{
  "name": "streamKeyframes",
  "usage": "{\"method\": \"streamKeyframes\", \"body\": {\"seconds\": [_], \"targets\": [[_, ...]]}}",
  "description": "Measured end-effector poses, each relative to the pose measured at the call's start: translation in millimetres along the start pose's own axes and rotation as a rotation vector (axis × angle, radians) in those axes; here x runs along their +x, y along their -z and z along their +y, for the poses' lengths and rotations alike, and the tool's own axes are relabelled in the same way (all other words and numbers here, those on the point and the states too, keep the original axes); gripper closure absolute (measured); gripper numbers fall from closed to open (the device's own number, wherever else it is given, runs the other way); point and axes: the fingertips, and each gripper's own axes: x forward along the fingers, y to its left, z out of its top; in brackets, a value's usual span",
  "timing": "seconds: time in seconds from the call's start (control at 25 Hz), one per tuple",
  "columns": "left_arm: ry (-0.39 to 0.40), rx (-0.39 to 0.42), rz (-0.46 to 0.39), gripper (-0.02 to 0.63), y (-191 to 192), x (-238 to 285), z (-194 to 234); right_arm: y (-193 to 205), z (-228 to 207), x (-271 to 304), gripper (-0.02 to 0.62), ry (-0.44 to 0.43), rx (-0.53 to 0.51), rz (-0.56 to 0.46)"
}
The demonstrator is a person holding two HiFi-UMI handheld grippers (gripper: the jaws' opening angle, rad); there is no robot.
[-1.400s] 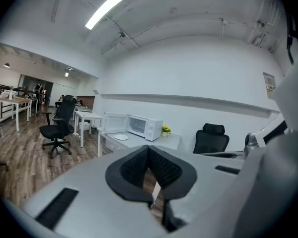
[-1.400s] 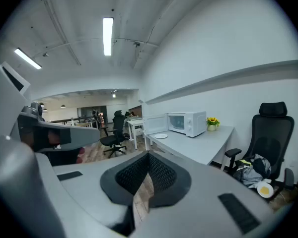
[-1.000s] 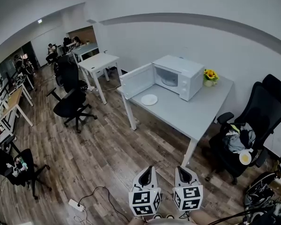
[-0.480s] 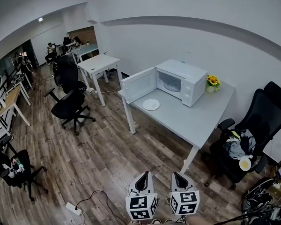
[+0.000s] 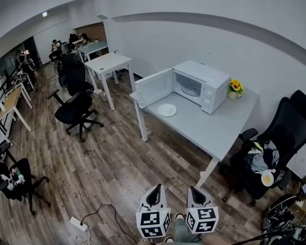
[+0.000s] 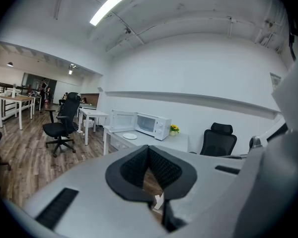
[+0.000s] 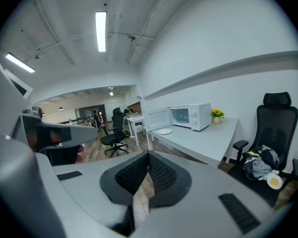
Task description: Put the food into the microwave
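A white microwave point(image 5: 203, 84) stands on the grey table point(image 5: 214, 131) with its door point(image 5: 154, 87) swung open to the left. In front of it lies a white plate point(image 5: 167, 109) that looks empty. A small white dish with something yellow point(image 5: 267, 176) rests on the black chair point(image 5: 280, 131) at the right. My left gripper point(image 5: 156, 188) and right gripper point(image 5: 194, 190) hang side by side at the bottom edge, far from the table, both shut and empty. The microwave point(image 6: 151, 124) also shows in the left gripper view, past the closed left gripper point(image 6: 149, 150). In the right gripper view the microwave point(image 7: 191, 116) and the yellow dish point(image 7: 274, 181) lie beyond the closed right gripper point(image 7: 148, 155).
A pot of yellow flowers point(image 5: 235, 88) sits beside the microwave. Black office chairs point(image 5: 74, 111) and white desks point(image 5: 108, 65) stand at the left. A power strip with a cable point(image 5: 76, 222) lies on the wood floor near my left gripper. People sit far back.
The table and microwave have drifted a little to the right in the head view. Both grippers stay shut, side by side, slightly lower in the frame.
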Motion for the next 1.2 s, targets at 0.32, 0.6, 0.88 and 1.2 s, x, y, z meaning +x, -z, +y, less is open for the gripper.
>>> {"method": "streamKeyframes", "body": {"seconds": [0.32,0.6,0.88,1.2], "targets": [[-0.02,0.006,0.01,0.603,-5,43,15,-9,-10,49,0.58,-0.03,-0.011,0.014],[-0.033,0.01,-0.003,0.603,-30,100,28,-41,-27,104,0.58,-0.052,-0.023,0.002],[-0.041,-0.001,-0.002,0.603,-51,155,39,-65,-45,156,0.58,-0.073,-0.038,0.022],[-0.055,-0.021,-0.005,0.603,-66,205,52,-86,-57,204,0.58,-0.098,-0.056,0.033]]}}
